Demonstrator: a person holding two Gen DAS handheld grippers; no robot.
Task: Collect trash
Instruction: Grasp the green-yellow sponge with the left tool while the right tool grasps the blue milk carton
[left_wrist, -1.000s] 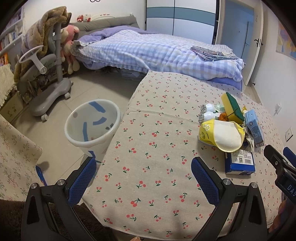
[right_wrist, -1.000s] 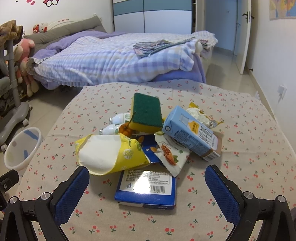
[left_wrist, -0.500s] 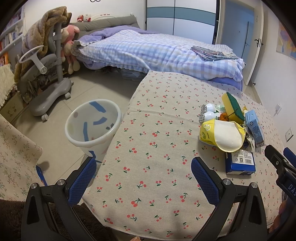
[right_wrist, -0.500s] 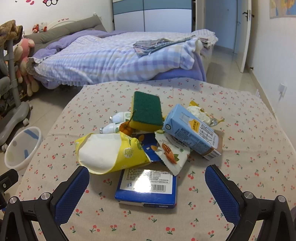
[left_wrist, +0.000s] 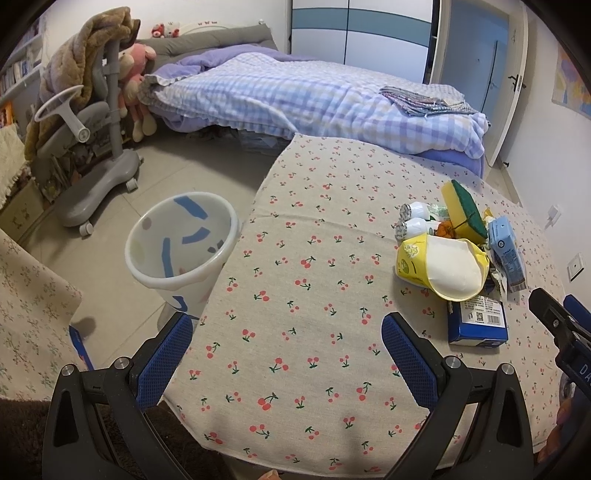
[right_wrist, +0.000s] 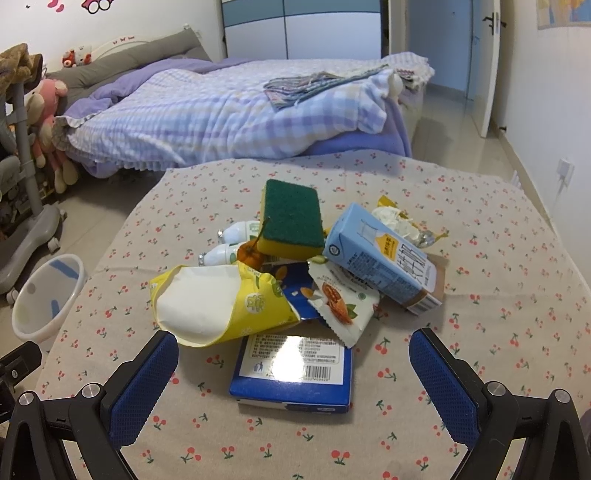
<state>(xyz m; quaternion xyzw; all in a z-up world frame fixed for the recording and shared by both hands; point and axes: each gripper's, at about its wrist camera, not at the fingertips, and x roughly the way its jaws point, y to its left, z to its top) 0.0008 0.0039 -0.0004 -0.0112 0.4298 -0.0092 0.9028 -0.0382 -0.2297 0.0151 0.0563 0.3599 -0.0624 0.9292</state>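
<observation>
Blue flat cardboard box (right_wrist: 291, 373) is seen lengthwise just ahead, between the right gripper (right_wrist: 293, 373) jaws; both grippers' jaws are held apart, empty.

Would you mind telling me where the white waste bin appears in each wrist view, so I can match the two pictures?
Left wrist: the waste bin stands on the floor left of centre, beside the table's edge.
Right wrist: the bin sits at the far left edge, partly cut off by the table.
Shared landmark: the yellow-green sponge atop the trash pile.
</observation>
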